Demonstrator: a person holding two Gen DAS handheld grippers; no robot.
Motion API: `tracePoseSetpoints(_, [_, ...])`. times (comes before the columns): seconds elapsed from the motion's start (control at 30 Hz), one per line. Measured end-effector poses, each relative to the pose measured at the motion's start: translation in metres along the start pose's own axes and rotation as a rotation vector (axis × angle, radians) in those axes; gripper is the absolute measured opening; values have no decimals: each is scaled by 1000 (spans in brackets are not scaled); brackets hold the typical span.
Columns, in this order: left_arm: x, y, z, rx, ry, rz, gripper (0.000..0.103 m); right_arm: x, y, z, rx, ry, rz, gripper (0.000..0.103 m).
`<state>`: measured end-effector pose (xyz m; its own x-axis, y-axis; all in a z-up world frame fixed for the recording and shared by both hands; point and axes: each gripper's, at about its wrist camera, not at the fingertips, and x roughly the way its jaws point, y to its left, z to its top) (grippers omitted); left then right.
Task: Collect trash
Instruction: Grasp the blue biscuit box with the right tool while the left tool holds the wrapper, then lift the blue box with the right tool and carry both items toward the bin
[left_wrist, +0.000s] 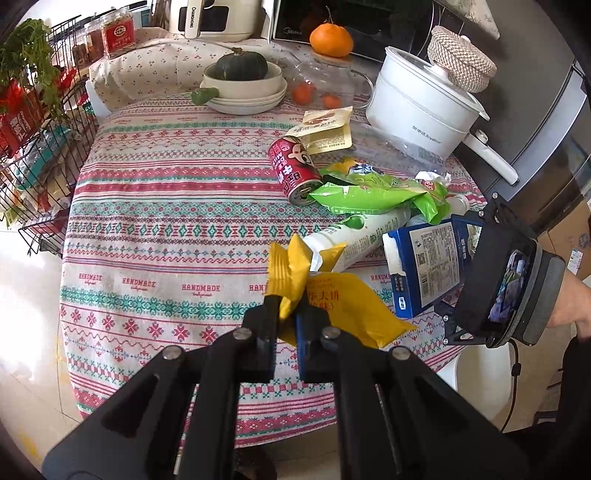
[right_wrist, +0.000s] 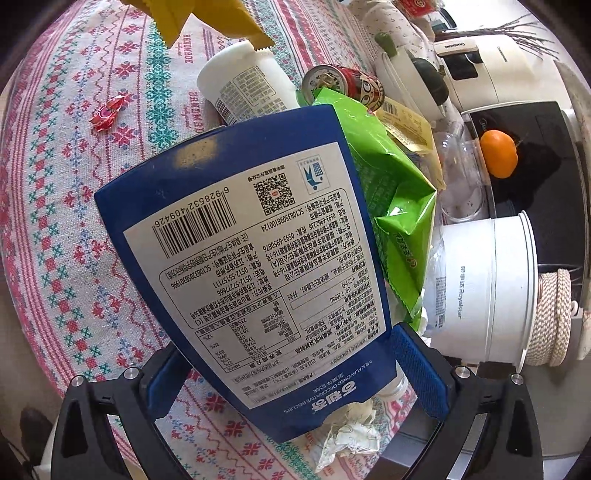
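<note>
My left gripper (left_wrist: 286, 314) is clenched on the yellow wrapper (left_wrist: 332, 299), lifted near the table's edge. My right gripper (right_wrist: 295, 376) stands spread around the blue biscuit box (right_wrist: 251, 258), unpinched; closing off-centre could topple it against the green bag (right_wrist: 391, 192).

A round bench (left_wrist: 155, 229) under a patterned pink, teal and white cloth fills the room's middle. Left of the bench stands a black wire rack (left_wrist: 48, 155); beyond it sits a black microwave (left_wrist: 388, 26), and to its right a grey fridge (left_wrist: 546, 162). The pale glossy floor (left_wrist: 26, 302) beside the bench glares with bright daylight.
</note>
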<state>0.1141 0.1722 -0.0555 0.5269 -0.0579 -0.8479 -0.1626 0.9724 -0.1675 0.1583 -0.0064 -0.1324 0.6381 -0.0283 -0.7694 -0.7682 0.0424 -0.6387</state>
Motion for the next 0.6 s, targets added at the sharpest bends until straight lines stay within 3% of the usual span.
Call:
tracePoseSetpoints(0.13, [-1,4,1,-14,-2,-5,9,-3,-3,6,4,-10,-1,98])
tracePoseSetpoints(0.2, [-2,5,1,-18,-4,-9,9,-10,-4,10,25,-35,-4,76])
tracePoseSetpoints(0.37, [-6,5,0,-19,-11,-20,9,-34,-22,12,136,-89,9,45])
tracePoseSetpoints(0.6, [-13,3,-3,-19,-27,-36,9,-72,-36,3,330,-119,30,30])
